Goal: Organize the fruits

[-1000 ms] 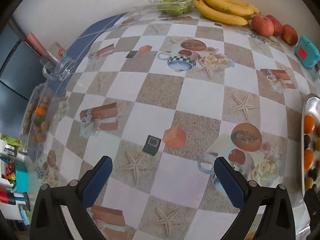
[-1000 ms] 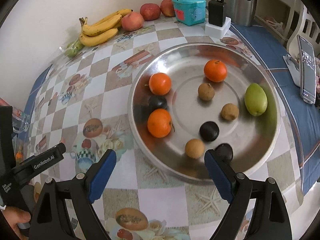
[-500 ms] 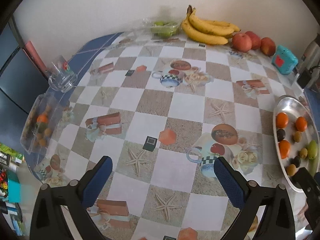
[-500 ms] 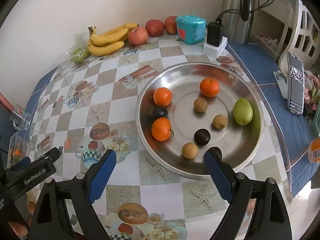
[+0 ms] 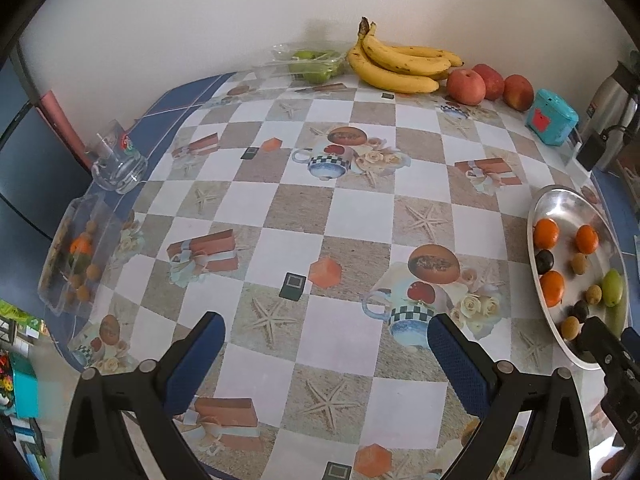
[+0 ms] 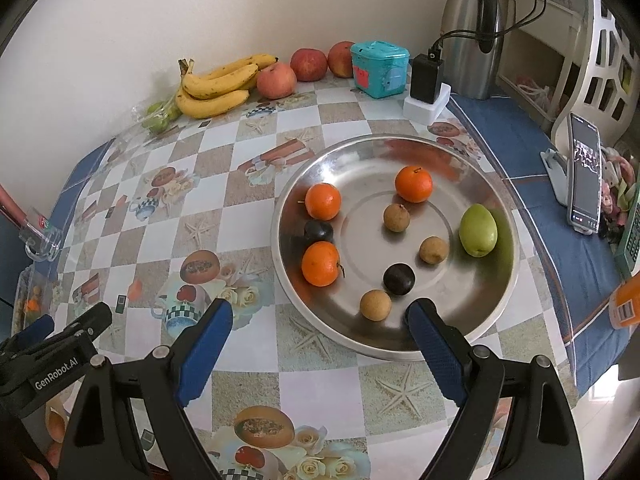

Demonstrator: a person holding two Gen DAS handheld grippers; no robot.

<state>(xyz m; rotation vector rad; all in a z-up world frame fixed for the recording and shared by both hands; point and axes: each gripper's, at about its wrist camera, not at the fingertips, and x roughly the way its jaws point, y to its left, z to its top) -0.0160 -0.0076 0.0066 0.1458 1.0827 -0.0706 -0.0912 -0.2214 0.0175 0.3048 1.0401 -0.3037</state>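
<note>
Both cameras now sit higher and farther back than a second ago, so far more of the checked worktop [image 5: 328,208] shows. The left gripper [image 5: 326,344] hangs over bare cloth with its blue fingers spread wide and nothing between them. The right gripper [image 6: 320,326] is likewise spread and empty, its right finger overlapping the near rim of the steel tray [image 6: 496,296]; whether it touches the rim is hard to tell.

In the tray, unmoved since the earlier frame, lie three oranges [image 6: 323,201], three brown longans [image 6: 375,305], two dark plums [image 6: 398,279] and a green mango [image 6: 478,230], all apart from one another save one plum, tucked between two oranges.

The bananas [image 5: 400,65] and three apples [image 5: 466,87] stay against the far wall.
</note>
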